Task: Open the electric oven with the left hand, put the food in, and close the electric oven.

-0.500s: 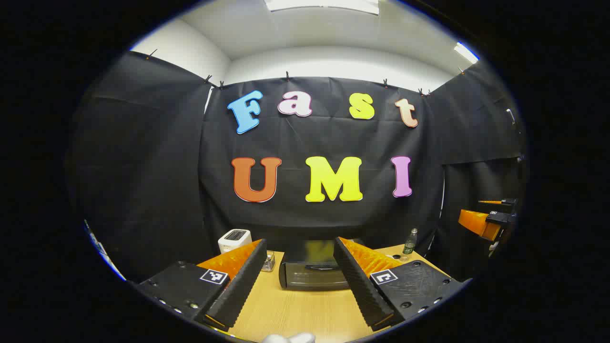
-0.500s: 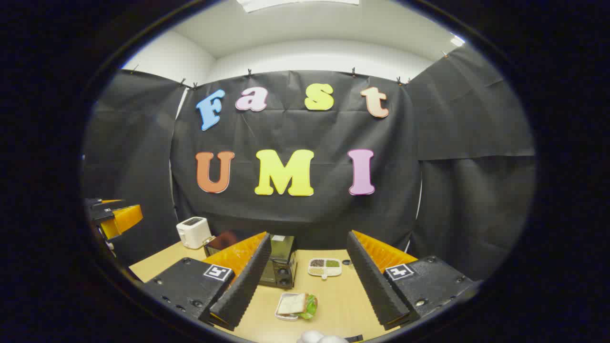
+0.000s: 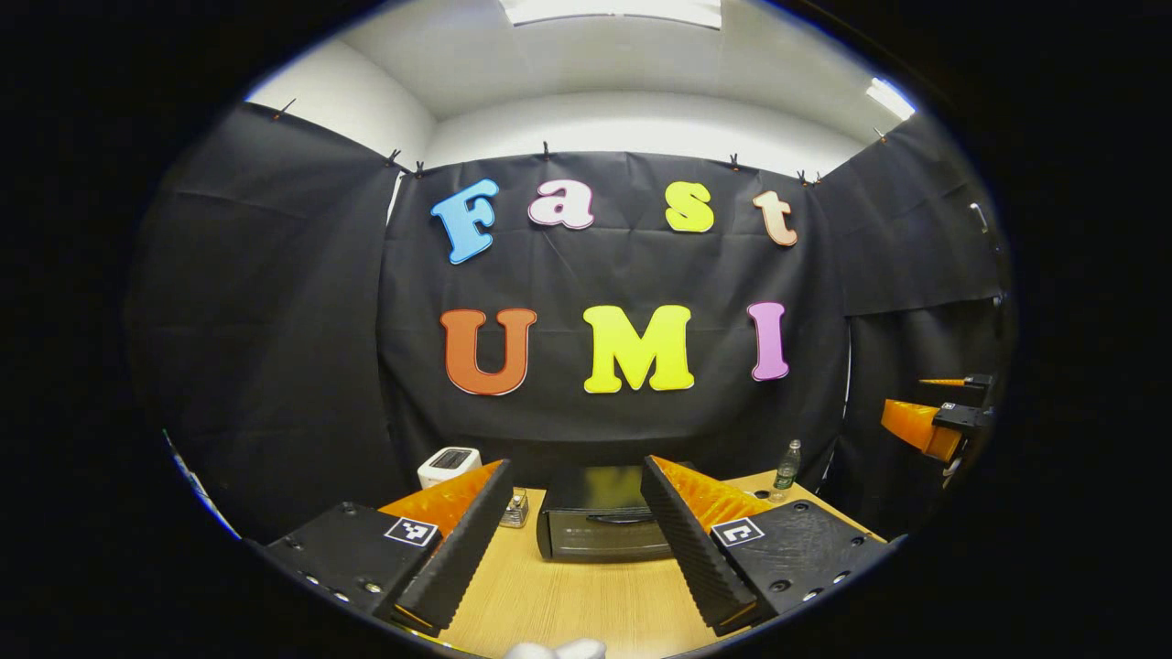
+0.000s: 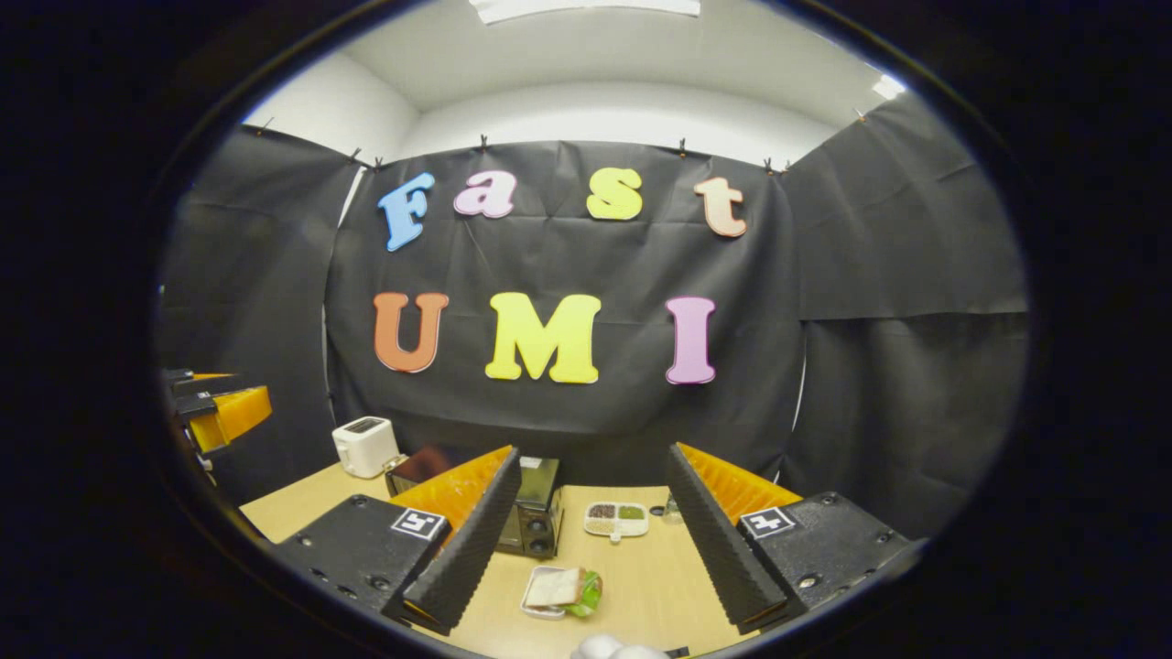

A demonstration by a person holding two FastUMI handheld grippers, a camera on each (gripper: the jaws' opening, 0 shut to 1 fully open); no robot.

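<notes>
Both views have dipped slightly since half a second ago, so the oven and food sit a touch nearer.

Largest is the wooden table (image 3: 586, 595), carrying everything. On it, in the left gripper view, the electric oven (image 3: 600, 526) stands door shut between the spread fingers of the left gripper (image 3: 572, 540), whose jaws gape wide and hold nothing. A white toaster (image 3: 449, 465) sits at the back left, a small bottle (image 3: 787, 465) at the back right. In the right gripper view, the right gripper (image 4: 591, 540) is likewise spread and empty; the food (image 4: 558, 590), a sandwich on a small tray, lies on the table between its fingers, near the oven's front corner. Behind it lies a divided snack dish (image 4: 616, 519).
</notes>
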